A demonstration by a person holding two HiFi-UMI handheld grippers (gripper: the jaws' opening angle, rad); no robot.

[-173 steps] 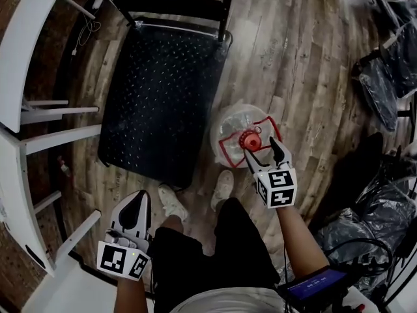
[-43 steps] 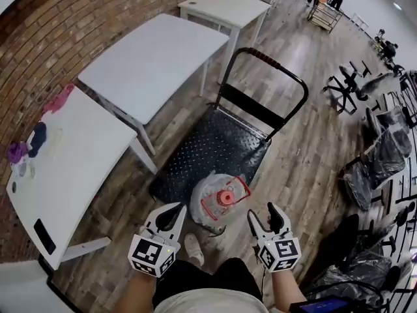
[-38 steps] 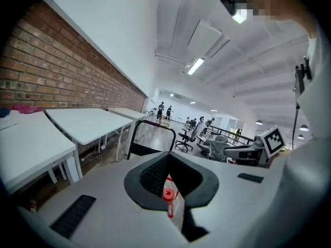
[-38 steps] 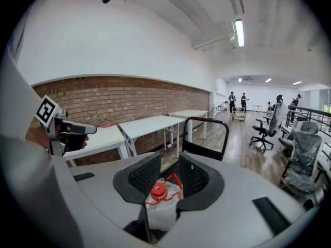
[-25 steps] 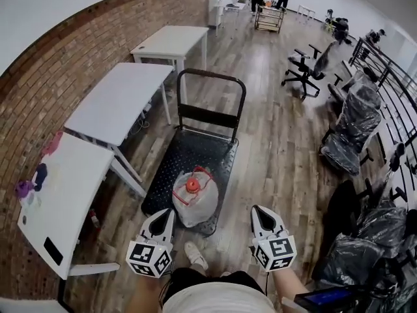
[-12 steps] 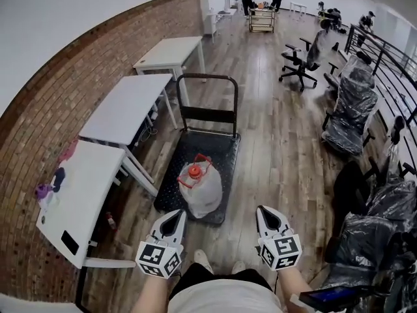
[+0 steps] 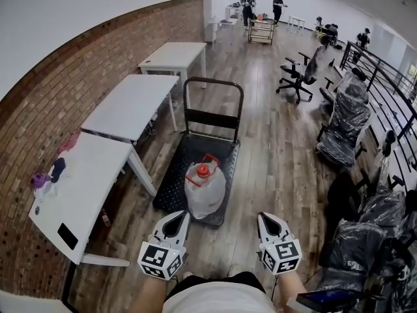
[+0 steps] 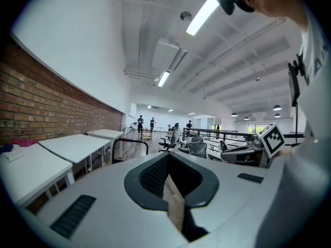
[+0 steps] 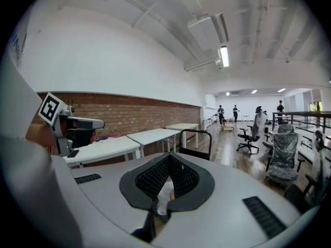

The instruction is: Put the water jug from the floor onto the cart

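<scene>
The clear water jug, with a red cap and red handle, stands upright on the near end of the black cart deck. The cart's push handle rises at the far end. Both grippers hang near me, well short of the jug and apart from it. My left gripper sits to the jug's lower left with its jaws together and nothing between them. My right gripper is at the lower right, likewise shut and empty. In the gripper views, the left gripper and the right gripper point out over the room.
White tables line the brick wall on the left, the nearest with small items on it. Plastic-wrapped office chairs and a railing stand at the right. People and another cart are at the far end.
The jug, earlier on the floor with the right gripper at its handle, now stands on the cart. Both grippers have drawn back from it, and the head view has lifted.
</scene>
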